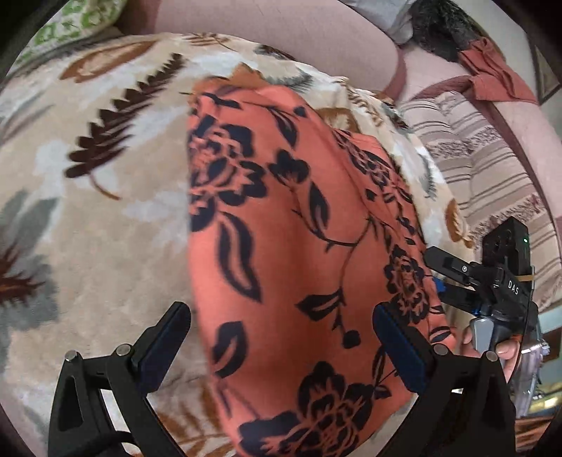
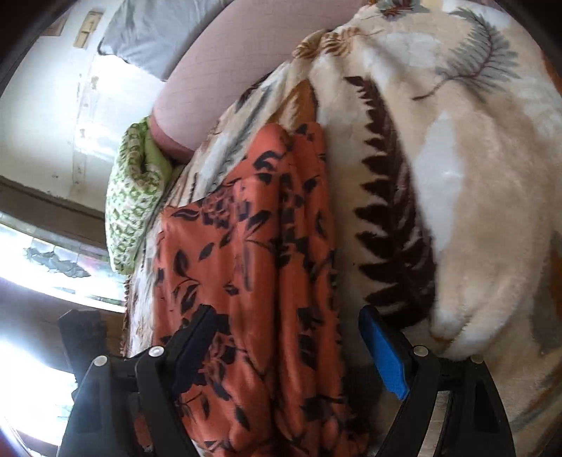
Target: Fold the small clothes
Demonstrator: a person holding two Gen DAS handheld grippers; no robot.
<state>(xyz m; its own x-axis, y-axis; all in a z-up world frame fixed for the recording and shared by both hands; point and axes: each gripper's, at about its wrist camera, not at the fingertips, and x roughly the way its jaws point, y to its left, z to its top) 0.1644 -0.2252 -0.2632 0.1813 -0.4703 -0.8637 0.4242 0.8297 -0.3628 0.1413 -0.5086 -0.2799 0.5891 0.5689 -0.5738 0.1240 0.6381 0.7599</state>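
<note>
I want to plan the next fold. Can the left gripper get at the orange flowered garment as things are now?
Probably yes. The left gripper is open, and the orange flowered garment lies flat on the leaf-print blanket right below its fingers, with nothing on top. The right gripper sits at the garment's far edge, not across the way.

The garment [image 1: 281, 218] lies on the blanket [image 1: 105, 211], with a pillow [image 1: 66, 24] behind the blanket's left corner and a cushion [image 1: 491, 182] at its right
</note>
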